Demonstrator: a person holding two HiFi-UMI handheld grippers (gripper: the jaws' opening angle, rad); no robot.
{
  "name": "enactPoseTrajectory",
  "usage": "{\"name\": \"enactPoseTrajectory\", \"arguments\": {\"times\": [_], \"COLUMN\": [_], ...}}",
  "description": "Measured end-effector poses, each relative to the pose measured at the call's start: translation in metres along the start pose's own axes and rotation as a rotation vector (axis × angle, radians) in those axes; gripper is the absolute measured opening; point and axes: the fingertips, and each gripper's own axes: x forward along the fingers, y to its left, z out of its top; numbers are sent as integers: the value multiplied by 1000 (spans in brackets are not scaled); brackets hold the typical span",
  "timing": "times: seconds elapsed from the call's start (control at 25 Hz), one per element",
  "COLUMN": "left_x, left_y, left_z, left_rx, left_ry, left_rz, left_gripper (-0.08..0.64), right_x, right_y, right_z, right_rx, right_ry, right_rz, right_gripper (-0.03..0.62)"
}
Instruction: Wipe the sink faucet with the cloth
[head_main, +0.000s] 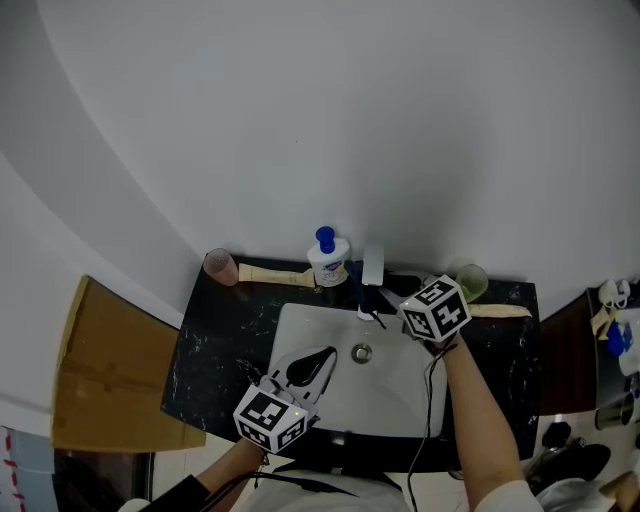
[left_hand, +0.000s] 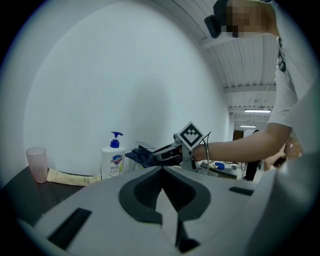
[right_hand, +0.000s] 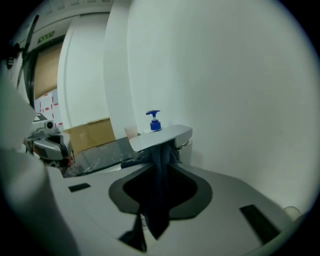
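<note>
The grey faucet (head_main: 372, 267) stands at the back of the white sink (head_main: 400, 400). My right gripper (head_main: 380, 304) is shut on a dark blue cloth (head_main: 367, 299) right below the faucet's spout. In the right gripper view the cloth (right_hand: 160, 170) hangs between the jaws and touches the underside of the flat spout (right_hand: 162, 137). In the left gripper view, the cloth (left_hand: 141, 156) bunches at the tip of the right gripper (left_hand: 159, 155). My left gripper (head_main: 325, 357) hovers over the basin's left side, shut with nothing in it (left_hand: 161, 170).
A soap pump bottle (head_main: 327, 258) stands left of the faucet, a pink cup (head_main: 221, 266) at the back left of the dark counter (head_main: 215, 350), and a green cup (head_main: 471, 281) at the back right. A cardboard box (head_main: 110, 375) sits left of the counter.
</note>
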Motion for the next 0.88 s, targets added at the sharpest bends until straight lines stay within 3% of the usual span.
{"name": "enactPoseTrajectory", "arguments": {"times": [0.12, 0.32, 0.44, 0.56, 0.76, 0.88], "left_x": [-1, 2, 5, 6, 1, -3], "left_y": [2, 4, 4, 2, 3, 6], "left_z": [1, 4, 4, 4, 3, 3], "left_rx": [-2, -4, -4, -2, 1, -2], "left_ry": [-4, -14, -12, -11, -8, -11], "left_rz": [3, 7, 2, -3, 8, 18], "left_gripper": [2, 2, 2, 2, 2, 2], "right_x": [-3, -18, -22, -17, -2, -1], "right_y": [8, 47, 57, 46, 4, -1], "right_z": [-3, -17, -21, -18, -2, 0], "right_rx": [6, -29, -52, -40, 18, 32], "right_ry": [1, 46, 64, 46, -18, -31], "right_rz": [25, 173, 209, 183, 35, 5], "right_gripper": [80, 80, 80, 80, 80, 80]}}
